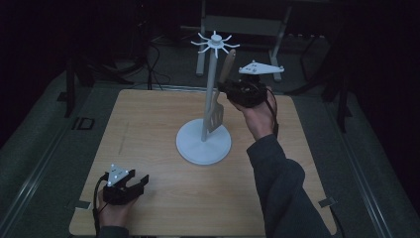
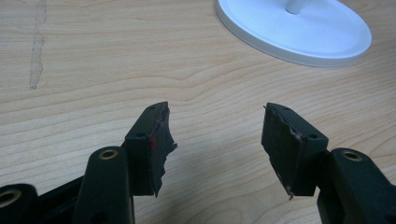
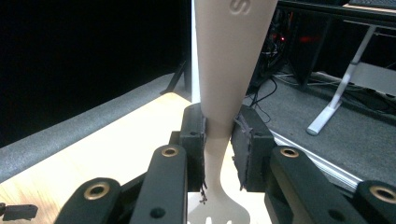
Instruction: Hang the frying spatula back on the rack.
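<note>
Beige slotted wooden spatula (image 1: 221, 96) held upright beside white hook stand (image 1: 204, 141), handle near top hooks, likely for hanging. Right gripper (image 3: 218, 140) clamps its neck. Left gripper (image 2: 217, 140) wide open, empty, resting on wooden table (image 1: 148, 129).

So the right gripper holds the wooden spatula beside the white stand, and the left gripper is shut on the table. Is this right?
Not quite: the left gripper is open, as the left gripper view shows. The right gripper does hold the wooden spatula beside the white stand.
</note>
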